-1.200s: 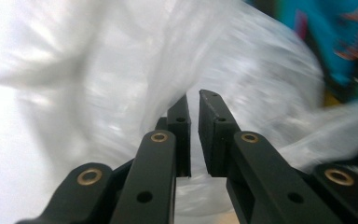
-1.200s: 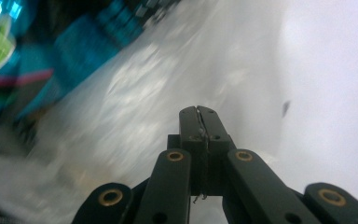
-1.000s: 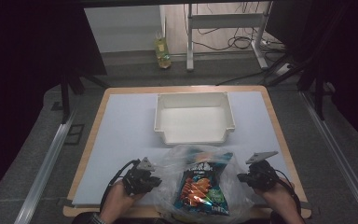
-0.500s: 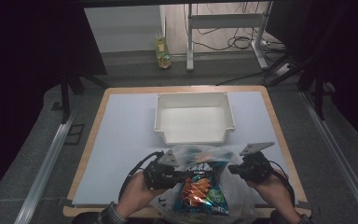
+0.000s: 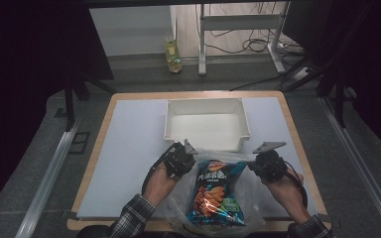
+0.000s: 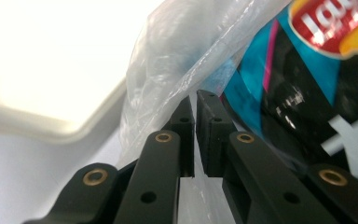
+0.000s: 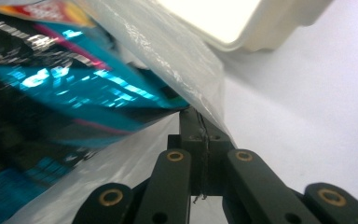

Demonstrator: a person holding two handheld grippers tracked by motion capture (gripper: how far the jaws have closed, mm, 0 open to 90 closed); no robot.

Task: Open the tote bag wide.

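Both hand-held grippers, left (image 5: 187, 151) and right (image 5: 259, 159), pinch the mouth of the clear plastic bag (image 6: 168, 70) (teal crisp packet (image 5: 212, 198) apparently half inside) before the white plastic tray (image 5: 207, 123); seating it remains.

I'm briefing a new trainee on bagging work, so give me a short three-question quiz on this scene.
1. True or false: the blue foil chip packet lies inside the white rectangular plastic bin.
2. What does each gripper pinch? A) the chip packet's foil B) the edge of the clear thin plastic bag C) the bin's rim
3. Fill in: seen from the high view, the bin stands ____ the bag, farther from the person.

Key
1. False: it sits in the clear bag, in front of the bin.
2. B: the left gripper and right gripper are both closed on bag film.
3. beyond
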